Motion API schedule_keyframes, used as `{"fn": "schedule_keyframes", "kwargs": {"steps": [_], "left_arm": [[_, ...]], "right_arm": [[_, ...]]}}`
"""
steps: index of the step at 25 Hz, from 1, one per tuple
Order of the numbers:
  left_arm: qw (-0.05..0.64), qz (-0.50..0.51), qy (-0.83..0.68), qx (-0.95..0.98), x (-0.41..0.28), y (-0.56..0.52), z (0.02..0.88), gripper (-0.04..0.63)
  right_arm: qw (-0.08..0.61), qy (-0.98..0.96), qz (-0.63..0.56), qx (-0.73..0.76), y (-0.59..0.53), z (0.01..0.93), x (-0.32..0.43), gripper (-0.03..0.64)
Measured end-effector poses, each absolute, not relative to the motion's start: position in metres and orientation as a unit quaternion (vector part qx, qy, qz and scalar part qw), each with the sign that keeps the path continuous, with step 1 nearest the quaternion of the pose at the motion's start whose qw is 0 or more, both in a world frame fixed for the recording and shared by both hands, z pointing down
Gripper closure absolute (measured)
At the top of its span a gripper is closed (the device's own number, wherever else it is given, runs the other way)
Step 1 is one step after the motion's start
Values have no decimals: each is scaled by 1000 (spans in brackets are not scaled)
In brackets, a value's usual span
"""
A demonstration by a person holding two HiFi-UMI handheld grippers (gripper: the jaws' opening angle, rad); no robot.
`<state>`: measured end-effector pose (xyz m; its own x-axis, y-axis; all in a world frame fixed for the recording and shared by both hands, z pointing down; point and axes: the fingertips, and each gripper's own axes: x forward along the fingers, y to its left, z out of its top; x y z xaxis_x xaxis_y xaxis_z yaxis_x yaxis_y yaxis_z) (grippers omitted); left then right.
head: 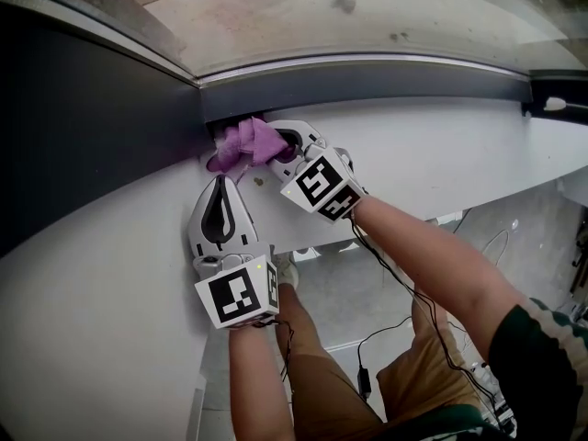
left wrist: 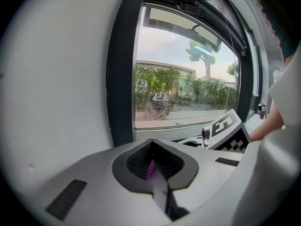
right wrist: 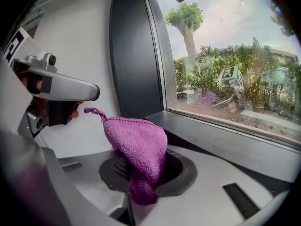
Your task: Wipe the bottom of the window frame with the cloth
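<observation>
Window frame (head: 367, 83) bottom rail sits above the white sill (head: 459, 154). Right gripper (head: 280, 143) is clamped on the purple cloth (head: 243, 143) at the frame's left corner. Left gripper (head: 220, 191) has its jaws together (purple sliver at the seam, unclear), tip just beside the cloth.

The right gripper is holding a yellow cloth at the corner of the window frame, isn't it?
Not quite: the cloth is purple, not yellow. The right gripper view shows it pinched between the jaws of the right gripper, at the corner of the window frame.
</observation>
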<state>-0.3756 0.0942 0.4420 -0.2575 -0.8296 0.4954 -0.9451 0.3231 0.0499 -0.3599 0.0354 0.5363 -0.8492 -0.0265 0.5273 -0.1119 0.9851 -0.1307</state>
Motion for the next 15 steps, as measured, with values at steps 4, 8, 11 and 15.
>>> {"fn": "schedule_keyframes", "kwargs": {"steps": [4, 8, 11, 15], "left_arm": [[223, 130, -778, 573, -376, 94, 438, 586], [221, 137, -771, 581, -358, 81, 442, 586], [220, 142, -767, 586, -348, 72, 445, 586], [220, 154, -755, 599, -335, 63, 446, 586]], "right_arm": [[277, -957, 77, 42, 36, 533, -359, 529], [281, -955, 79, 51, 23, 537, -338, 529], [283, -955, 72, 58, 12, 539, -324, 529], [287, -952, 80, 68, 7, 540, -310, 529]]}}
